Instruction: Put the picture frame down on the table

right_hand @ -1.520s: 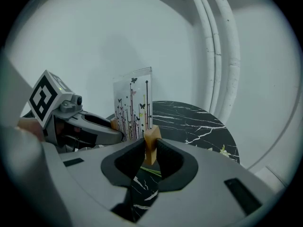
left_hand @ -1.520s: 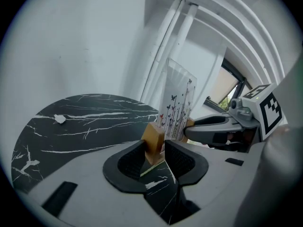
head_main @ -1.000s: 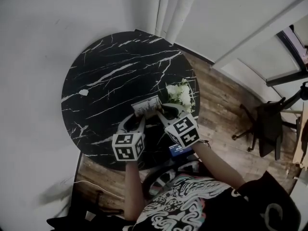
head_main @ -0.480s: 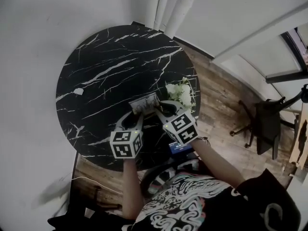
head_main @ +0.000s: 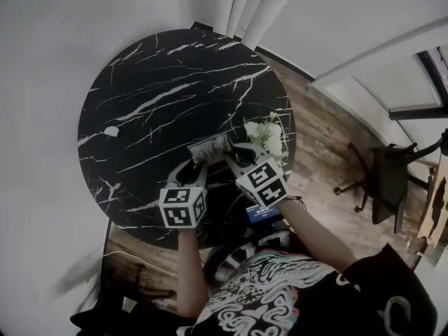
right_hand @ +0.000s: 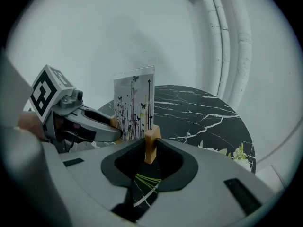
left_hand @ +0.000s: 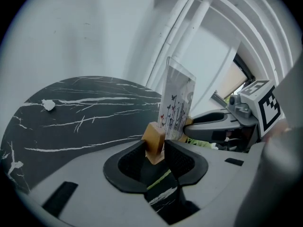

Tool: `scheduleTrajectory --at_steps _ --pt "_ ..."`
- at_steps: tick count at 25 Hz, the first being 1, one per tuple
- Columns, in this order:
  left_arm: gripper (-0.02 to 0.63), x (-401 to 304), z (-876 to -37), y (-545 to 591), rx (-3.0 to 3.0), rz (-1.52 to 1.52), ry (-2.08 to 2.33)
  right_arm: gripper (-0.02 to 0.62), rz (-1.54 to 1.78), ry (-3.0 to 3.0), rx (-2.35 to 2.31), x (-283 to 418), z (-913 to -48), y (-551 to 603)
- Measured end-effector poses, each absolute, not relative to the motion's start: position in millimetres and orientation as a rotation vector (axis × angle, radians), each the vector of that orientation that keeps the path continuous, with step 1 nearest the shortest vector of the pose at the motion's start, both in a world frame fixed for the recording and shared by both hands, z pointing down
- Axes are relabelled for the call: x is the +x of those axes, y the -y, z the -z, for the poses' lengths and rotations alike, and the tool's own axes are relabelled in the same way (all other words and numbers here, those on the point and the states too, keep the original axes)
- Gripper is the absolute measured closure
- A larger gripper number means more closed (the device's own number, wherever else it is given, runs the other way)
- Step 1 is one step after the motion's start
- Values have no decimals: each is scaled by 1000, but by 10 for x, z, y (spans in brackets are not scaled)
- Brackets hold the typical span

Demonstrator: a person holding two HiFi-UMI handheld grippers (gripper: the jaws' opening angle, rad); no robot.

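A clear picture frame [head_main: 211,148] [left_hand: 176,105] [right_hand: 135,109] with a flower-and-butterfly print stands upright on two small wooden feet. It is held above the near right part of the round black marble table [head_main: 154,96]. My left gripper [head_main: 198,165] [left_hand: 157,148] is shut on the left wooden foot [left_hand: 154,141]. My right gripper [head_main: 234,161] [right_hand: 150,148] is shut on the right wooden foot [right_hand: 151,143]. The two grippers face each other across the frame.
A bunch of white flowers [head_main: 264,136] lies on the table's right edge, close to the right gripper. A small white scrap [head_main: 110,131] sits at the table's left. A dark office chair [head_main: 385,184] stands on the wooden floor to the right. White walls surround the table.
Both grippers and the frame have shifted slightly up and left in the head view, still holding the frame between them. The view itself has drifted a little.
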State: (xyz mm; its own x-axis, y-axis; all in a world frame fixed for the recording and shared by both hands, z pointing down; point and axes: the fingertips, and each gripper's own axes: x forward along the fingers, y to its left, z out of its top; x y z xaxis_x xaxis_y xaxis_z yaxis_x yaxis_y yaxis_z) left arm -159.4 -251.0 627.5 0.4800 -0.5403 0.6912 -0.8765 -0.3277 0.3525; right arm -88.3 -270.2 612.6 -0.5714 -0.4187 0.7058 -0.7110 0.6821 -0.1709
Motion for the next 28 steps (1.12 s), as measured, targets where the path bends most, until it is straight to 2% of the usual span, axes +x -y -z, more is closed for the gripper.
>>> scheduleTrajectory --at_steps 28 --pt "474 -1694 -6687 2637 1941 -671 1195 520 -543 2190 741 -996 -6564 2868"
